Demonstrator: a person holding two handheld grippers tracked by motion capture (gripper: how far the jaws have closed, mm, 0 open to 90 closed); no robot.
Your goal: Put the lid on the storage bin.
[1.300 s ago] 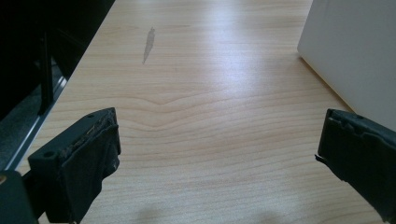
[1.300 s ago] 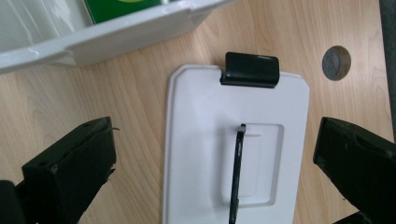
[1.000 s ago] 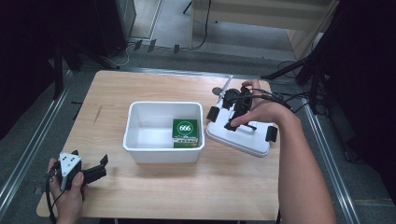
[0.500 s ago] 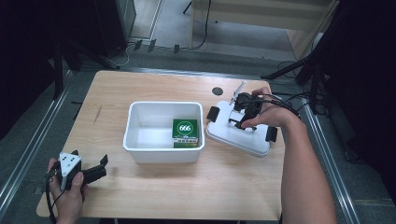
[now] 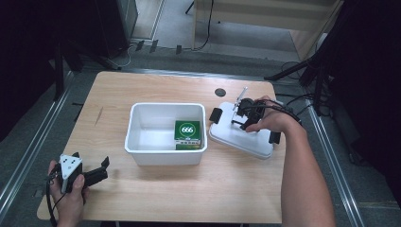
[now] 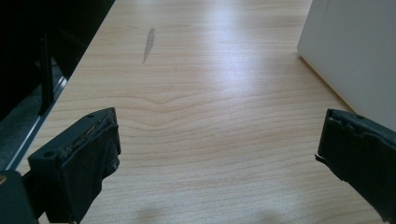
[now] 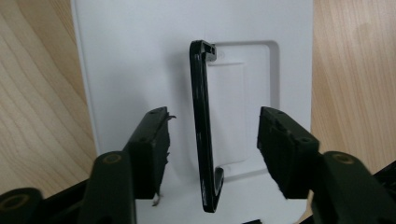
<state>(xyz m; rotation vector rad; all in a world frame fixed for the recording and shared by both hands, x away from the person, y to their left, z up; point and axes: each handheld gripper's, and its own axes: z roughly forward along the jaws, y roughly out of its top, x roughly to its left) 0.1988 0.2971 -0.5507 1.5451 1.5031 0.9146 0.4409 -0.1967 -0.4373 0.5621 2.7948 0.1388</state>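
Jaws of the right gripper (image 7: 212, 154) straddle the black handle (image 7: 201, 126) of the white lid (image 5: 241, 137); they have just been closing, yet a gap shows on each side of the handle and neither pad presses it, so nothing is clasped. The handle stands upright out of a shallow recessed panel in the lid, a thin black bar hooked at both ends. The lid is flat and rectangular with black clips at its ends, lying on the counter (image 5: 227, 189) at 3 o'clock from the white bin (image 5: 165, 156), just beside it and near the counter's right edge. A green box (image 5: 187, 132) marked 666 lies inside the bin. At 7 o'clock, by the counter's front left corner, the left gripper (image 6: 217, 154) rests released, jaws wide apart over bare wood.
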